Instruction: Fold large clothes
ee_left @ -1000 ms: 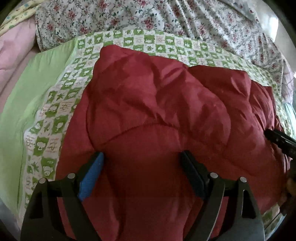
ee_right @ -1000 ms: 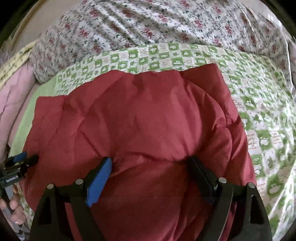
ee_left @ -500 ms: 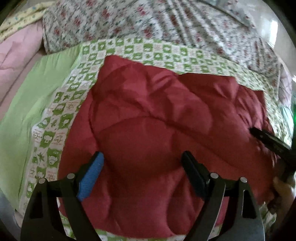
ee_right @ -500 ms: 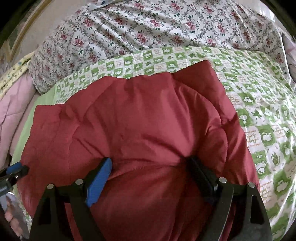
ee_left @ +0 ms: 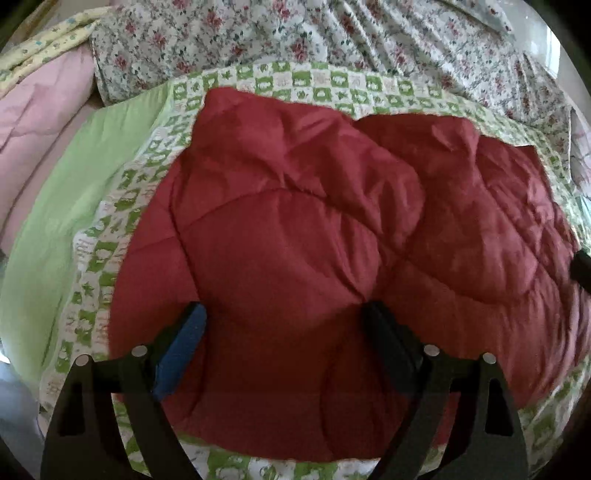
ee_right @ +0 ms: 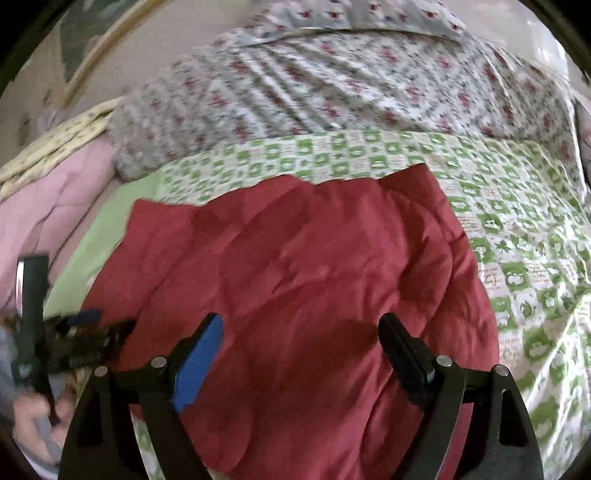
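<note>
My right-wrist view was motion-blurred; the floral bedding (ee_right: 332,85) smeared. The hand (ee_right: 33,417) on my left gripper (ee_right: 92,332) was blurred and cut off by the edge.

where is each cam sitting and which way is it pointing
Left wrist: on the left gripper, looking down and forward over the red quilted garment on the green checked sheet; its own open fingers show, and the right gripper's tip at the right edge.
Right wrist: on the right gripper, tilted down over the same garment from its right end; its open fingers show, plus the left gripper and a hand at the lower left.
Shared: garment, sheet, floral bedding.
</note>
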Motion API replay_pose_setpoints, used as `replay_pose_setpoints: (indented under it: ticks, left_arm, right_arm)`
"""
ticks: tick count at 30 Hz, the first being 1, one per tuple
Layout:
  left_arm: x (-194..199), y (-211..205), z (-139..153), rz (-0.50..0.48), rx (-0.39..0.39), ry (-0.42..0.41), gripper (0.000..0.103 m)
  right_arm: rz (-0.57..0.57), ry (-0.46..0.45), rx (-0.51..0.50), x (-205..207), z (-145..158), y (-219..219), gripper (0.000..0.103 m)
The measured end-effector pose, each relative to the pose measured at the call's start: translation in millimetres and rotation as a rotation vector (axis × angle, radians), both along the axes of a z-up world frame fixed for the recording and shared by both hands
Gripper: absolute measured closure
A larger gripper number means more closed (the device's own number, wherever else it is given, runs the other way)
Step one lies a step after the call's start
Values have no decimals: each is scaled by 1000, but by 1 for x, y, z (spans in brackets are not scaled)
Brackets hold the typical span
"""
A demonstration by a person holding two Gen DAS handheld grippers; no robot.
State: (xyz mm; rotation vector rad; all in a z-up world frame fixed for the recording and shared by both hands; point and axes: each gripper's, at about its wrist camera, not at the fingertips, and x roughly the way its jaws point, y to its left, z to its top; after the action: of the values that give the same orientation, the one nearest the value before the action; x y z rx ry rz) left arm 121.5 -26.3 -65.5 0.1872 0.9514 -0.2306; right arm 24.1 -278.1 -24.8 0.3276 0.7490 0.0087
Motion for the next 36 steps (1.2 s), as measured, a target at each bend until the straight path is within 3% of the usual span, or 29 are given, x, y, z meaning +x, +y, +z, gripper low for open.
replay_pose_setpoints:
  ticks: [4,13,24,36]
  left_arm:
    - [-8,2,4,-46,14,-8,14]
    - [-2,-2,-11,-85,13,0,13]
    - [1,2,-16,-137,-21,-10,12]
    - [8,3,-21,-127,-43,-1,8]
  right_arm:
    - [53,41,-36,-6,-6,19,16]
    - [15,124,-114,7,-35,32,14]
    - [-30,134,-92,8,-40,28,14]
    - [-39,133,-86,11,-42,29,13]
